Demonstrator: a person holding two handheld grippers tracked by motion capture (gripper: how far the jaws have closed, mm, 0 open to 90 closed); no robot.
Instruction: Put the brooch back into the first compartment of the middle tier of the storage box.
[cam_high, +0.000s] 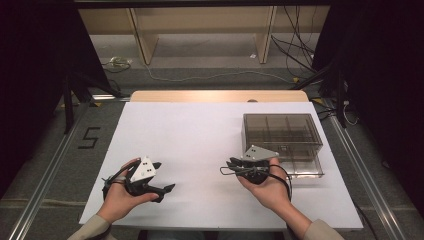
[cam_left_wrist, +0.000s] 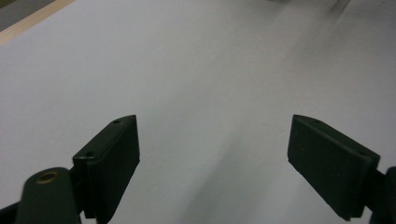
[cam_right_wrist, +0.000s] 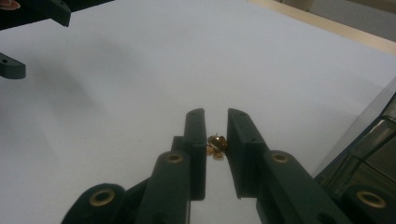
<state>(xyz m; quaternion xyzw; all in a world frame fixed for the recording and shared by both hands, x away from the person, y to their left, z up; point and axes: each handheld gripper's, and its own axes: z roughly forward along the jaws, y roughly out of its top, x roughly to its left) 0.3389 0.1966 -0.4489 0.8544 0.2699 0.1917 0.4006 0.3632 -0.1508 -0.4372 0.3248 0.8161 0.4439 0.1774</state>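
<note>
The fingers (cam_left_wrist: 109, 161) of the left gripper (cam_high: 159, 176) stand wide apart with nothing between them, low over the bare white worktop (cam_high: 200, 135). Further right, the right gripper (cam_right_wrist: 216, 140) has its fingers nearly together, pinching a small gold-coloured metal piece (cam_right_wrist: 216, 145) just above the worktop, beside the smoky compartment box (cam_high: 282, 135). The piece looks tiny, light, hard and probably slick, so it may twist or pop out; a hold across its thickest part, kept deep between the pads, seems safest.
</note>
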